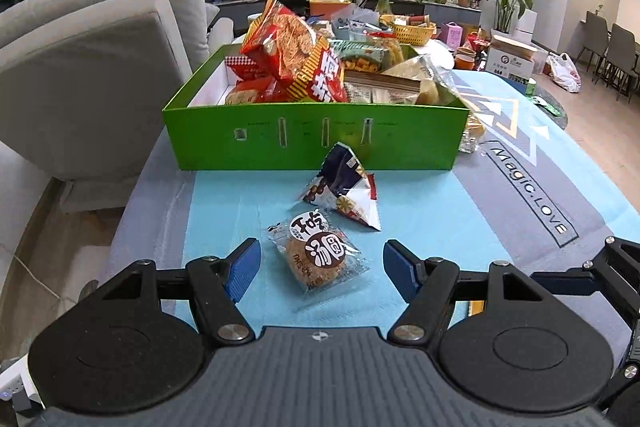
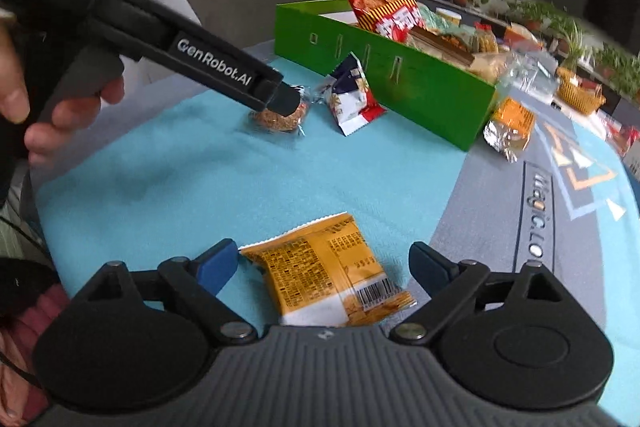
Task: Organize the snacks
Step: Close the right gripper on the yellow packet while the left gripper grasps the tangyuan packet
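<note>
Orange packet (image 2: 326,277) lies flat, long axis slanting between open fingers (image 2: 218,265).

Both wrist cams sit low over the blue mat (image 1: 224,219), angled down toward the green box (image 1: 312,143): left views it square-on, right from further right and rolled; both share the box and the round cookie pack (image 1: 316,255).

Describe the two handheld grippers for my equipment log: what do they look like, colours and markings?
Both match: the left gripper and right gripper have blue ribbed pads on black linkage arms with silver pivot pins, round black discs and a ribbed grey body. Seen from the right wrist, the left one's black housing reads "GenRobot.AI" in white, above a grey handle.
</note>
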A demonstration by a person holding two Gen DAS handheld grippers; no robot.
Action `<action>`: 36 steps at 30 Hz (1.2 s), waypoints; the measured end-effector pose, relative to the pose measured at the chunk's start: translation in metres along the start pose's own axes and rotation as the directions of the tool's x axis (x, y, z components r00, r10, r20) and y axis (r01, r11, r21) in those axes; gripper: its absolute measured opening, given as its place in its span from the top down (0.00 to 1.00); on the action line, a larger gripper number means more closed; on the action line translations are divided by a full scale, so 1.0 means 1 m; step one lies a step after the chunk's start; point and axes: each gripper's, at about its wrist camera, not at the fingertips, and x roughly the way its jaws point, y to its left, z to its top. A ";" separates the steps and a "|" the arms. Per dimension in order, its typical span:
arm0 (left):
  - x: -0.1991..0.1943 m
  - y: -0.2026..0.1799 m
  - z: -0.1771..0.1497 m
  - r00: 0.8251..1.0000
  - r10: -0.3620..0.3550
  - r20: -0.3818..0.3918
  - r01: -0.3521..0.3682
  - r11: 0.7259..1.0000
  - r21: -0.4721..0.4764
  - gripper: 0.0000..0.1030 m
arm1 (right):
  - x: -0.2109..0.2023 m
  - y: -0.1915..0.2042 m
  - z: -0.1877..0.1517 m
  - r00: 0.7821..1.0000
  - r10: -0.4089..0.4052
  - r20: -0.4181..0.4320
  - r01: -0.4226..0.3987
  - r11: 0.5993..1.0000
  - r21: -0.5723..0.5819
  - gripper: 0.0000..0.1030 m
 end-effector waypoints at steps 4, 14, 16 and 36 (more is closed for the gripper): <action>0.010 0.002 0.001 1.000 0.003 -0.021 -0.003 1.000 -0.016 0.37 | 0.004 -0.008 0.002 1.000 0.006 0.003 -0.006 0.999 0.044 0.45; 0.025 0.004 0.004 0.999 0.006 -0.047 -0.009 0.998 -0.057 0.37 | 0.012 -0.016 0.011 0.997 -0.069 0.031 0.065 0.990 0.123 0.45; 0.027 0.003 0.005 0.999 0.010 -0.049 -0.013 0.998 -0.065 0.37 | 0.010 -0.016 0.011 0.996 -0.078 0.042 0.071 0.989 0.130 0.44; 0.029 0.009 -0.005 0.998 -0.038 -0.041 0.034 0.995 -0.091 0.64 | 0.001 -0.032 0.013 0.994 -0.113 -0.010 0.111 0.947 0.302 0.40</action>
